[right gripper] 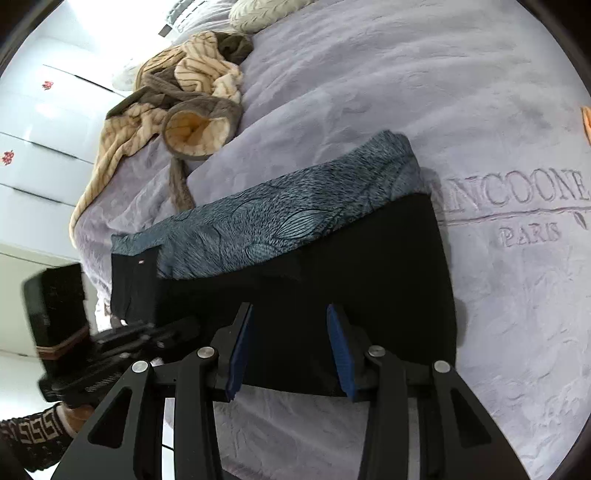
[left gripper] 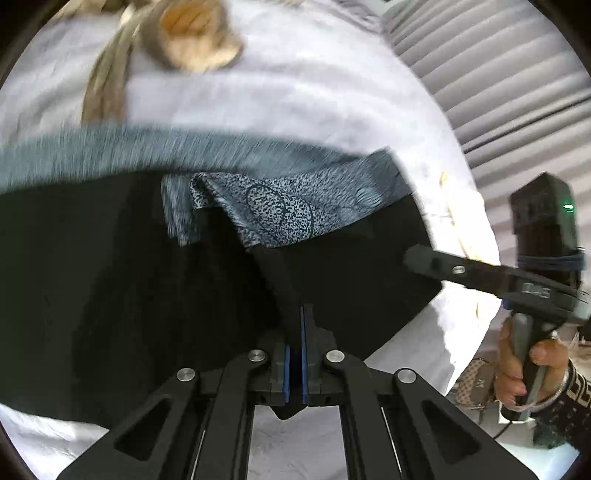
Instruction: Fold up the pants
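Black pants (right gripper: pixel 332 266) with a blue-grey patterned band (right gripper: pixel 280 218) lie folded flat on the lilac bedspread (right gripper: pixel 461 122). In the left wrist view my left gripper (left gripper: pixel 295 332) is shut on a ridge of the black pants (left gripper: pixel 110 277) and lifts it, with the patterned band (left gripper: pixel 280 214) pulled up behind. My right gripper (right gripper: pixel 290 314) is open and empty, hovering over the near part of the pants. It also shows in the left wrist view (left gripper: pixel 417 258) at the pants' right edge. The left gripper shows in the right wrist view (right gripper: pixel 162 328) at the pants' left end.
A beige and brown striped garment (right gripper: pixel 184 99) lies heaped at the far side of the bed; it also shows blurred in the left wrist view (left gripper: pixel 192 33). A pale pillow (right gripper: pixel 266 13) lies beyond. White cabinets (right gripper: pixel 40 122) stand left of the bed. Grey blinds (left gripper: pixel 498 74) are to the right.
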### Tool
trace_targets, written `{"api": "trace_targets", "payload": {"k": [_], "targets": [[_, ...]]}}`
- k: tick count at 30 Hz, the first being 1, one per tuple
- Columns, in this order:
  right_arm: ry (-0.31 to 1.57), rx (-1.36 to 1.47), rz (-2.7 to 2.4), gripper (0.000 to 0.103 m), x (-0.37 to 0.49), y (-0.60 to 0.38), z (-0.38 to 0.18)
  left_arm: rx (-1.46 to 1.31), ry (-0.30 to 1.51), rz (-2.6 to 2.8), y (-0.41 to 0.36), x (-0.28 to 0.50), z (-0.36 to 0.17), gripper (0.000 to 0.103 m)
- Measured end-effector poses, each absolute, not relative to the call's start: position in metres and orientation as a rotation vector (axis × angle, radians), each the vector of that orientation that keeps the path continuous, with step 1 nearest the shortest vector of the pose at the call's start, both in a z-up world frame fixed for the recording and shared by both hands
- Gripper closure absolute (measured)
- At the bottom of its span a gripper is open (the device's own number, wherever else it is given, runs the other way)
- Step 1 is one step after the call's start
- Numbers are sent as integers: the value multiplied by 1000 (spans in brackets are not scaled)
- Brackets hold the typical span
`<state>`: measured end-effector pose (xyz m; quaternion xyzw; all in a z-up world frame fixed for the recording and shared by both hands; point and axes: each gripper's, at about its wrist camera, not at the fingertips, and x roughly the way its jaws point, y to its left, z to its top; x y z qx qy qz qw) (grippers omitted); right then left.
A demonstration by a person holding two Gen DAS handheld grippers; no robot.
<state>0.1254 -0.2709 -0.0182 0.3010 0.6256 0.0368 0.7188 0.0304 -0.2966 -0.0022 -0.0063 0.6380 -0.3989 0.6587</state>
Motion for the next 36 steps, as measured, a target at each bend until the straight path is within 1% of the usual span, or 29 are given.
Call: {"api": "trace_targets", "payload": {"k": [2, 4, 7, 11, 16, 17, 18, 19, 20, 22, 26, 32, 36], "targets": [[1402, 649, 87, 59, 126, -265, -24, -15, 1452, -892, -298, 30, -15, 98], [1422, 640, 89, 59, 127, -260, -32, -17, 1459, -873, -302, 32, -18, 98], [1423, 635, 82, 59, 130, -258, -31, 36, 1436, -859, -313, 31, -7, 98], [1431, 621, 83, 59, 134, -259, -25, 113, 1414, -820, -325, 28, 3, 95], [1435, 646, 82, 59, 138, -261, -21, 145, 1397, -782, -327, 27, 11, 95], [1437, 652, 86, 59, 139, -260, -21, 149, 1393, -778, -326, 27, 13, 94], [1438, 652, 86, 59, 139, -258, -21, 152, 1387, -771, -323, 27, 15, 88], [1439, 650, 87, 59, 139, -256, -21, 166, 1378, -750, -320, 27, 18, 49], [1443, 648, 88, 59, 139, -254, -22, 174, 1370, -729, -313, 28, 19, 1], [1447, 649, 85, 59, 138, -251, -24, 143, 1342, -711, -302, 31, 24, 1], [1440, 676, 76, 59, 135, -255, -20, 148, 1363, -654, -289, 37, 22, 1], [1451, 794, 156, 59, 122, -242, -14, 184, 1372, -551, -266, 45, 19, 1], [1469, 907, 122, 59, 110, -226, -31, 215, 1387, -469, -249, 51, 12, 1]]}}
